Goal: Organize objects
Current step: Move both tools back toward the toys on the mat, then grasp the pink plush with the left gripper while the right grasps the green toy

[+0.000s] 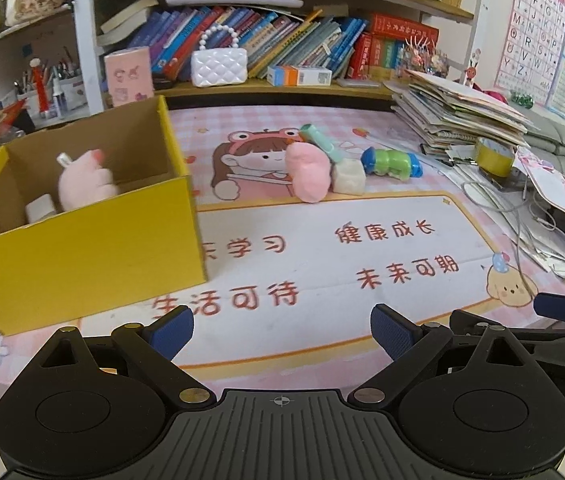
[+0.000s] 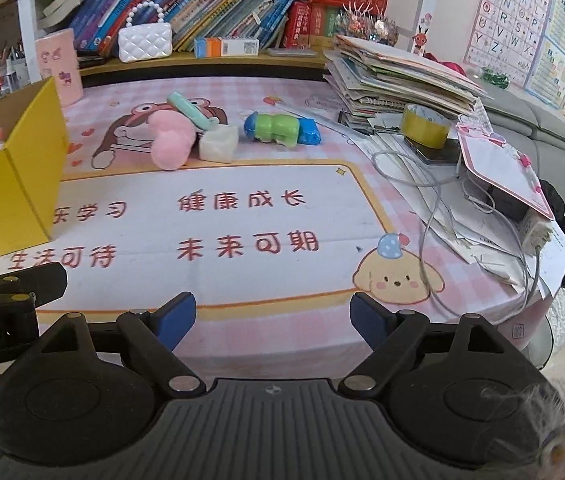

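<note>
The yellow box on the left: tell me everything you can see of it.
The yellow box is open-topped cardboard, yellow outside and plain brown inside. It stands upright on the pink desk mat, at the left, apart from the loose toys. Inside sit a pink plush toy and a small white item. Neither gripper touches it.

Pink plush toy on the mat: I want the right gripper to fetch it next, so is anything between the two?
Nothing visible blocks it. The right gripper has its jaws open over bare printed desk mat, which runs unbroken up to the pink plush toy. A whitish cube touches the toy's right side, beside rather than in front.
</note>
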The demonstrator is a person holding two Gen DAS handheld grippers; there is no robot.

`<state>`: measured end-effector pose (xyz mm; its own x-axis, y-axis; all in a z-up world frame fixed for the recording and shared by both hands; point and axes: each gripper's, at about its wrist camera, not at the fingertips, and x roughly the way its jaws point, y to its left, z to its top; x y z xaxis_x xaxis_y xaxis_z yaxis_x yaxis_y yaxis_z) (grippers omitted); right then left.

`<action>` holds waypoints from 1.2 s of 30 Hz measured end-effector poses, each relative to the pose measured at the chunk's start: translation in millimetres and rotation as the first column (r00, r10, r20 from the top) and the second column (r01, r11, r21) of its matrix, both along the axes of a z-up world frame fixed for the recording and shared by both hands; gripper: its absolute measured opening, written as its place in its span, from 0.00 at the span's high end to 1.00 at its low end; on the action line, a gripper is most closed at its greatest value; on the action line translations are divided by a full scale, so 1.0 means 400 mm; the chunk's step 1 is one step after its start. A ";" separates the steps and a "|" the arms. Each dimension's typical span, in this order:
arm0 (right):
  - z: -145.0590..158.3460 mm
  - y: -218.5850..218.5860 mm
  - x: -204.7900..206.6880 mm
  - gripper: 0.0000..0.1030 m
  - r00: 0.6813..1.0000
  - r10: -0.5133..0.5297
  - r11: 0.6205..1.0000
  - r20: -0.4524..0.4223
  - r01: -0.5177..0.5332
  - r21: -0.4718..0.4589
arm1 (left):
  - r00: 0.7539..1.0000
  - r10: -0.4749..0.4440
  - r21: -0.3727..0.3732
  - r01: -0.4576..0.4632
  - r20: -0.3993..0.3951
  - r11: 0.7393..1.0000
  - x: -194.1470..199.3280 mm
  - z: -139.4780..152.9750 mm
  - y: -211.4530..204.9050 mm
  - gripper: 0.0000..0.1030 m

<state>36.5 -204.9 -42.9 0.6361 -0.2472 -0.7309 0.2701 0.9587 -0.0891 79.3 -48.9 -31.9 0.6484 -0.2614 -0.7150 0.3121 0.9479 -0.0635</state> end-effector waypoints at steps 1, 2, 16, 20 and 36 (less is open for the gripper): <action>-0.002 -0.013 0.012 0.18 1.000 0.002 1.000 -0.006 -0.002 0.003 | 1.000 0.002 0.002 -0.002 -0.005 1.000 0.008 -0.002 -0.011 0.06; -0.004 -0.027 0.025 0.18 1.000 0.006 1.000 -0.010 -0.006 0.005 | 1.000 0.007 0.005 -0.007 -0.010 1.000 0.018 -0.006 -0.022 0.06; -0.015 -0.171 0.233 0.18 0.993 0.116 0.993 -0.019 -0.116 0.033 | 0.994 0.109 0.010 -0.108 -0.020 0.994 0.162 -0.010 -0.152 0.06; -0.017 -0.209 0.275 0.18 0.989 0.145 0.989 -0.007 -0.144 0.035 | 0.991 0.133 0.014 -0.133 -0.007 0.991 0.198 -0.002 -0.189 0.06; -0.049 -0.313 0.407 0.18 0.976 0.213 0.977 0.053 -0.214 0.010 | 0.978 0.205 0.067 -0.208 0.044 0.976 0.336 -0.016 -0.286 0.17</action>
<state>199.1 -330.2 -62.5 0.7097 -0.0902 -0.6987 0.0628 0.9959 -0.0649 213.8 -163.2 -38.2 0.7088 -0.0685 -0.7020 0.1099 0.9938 0.0139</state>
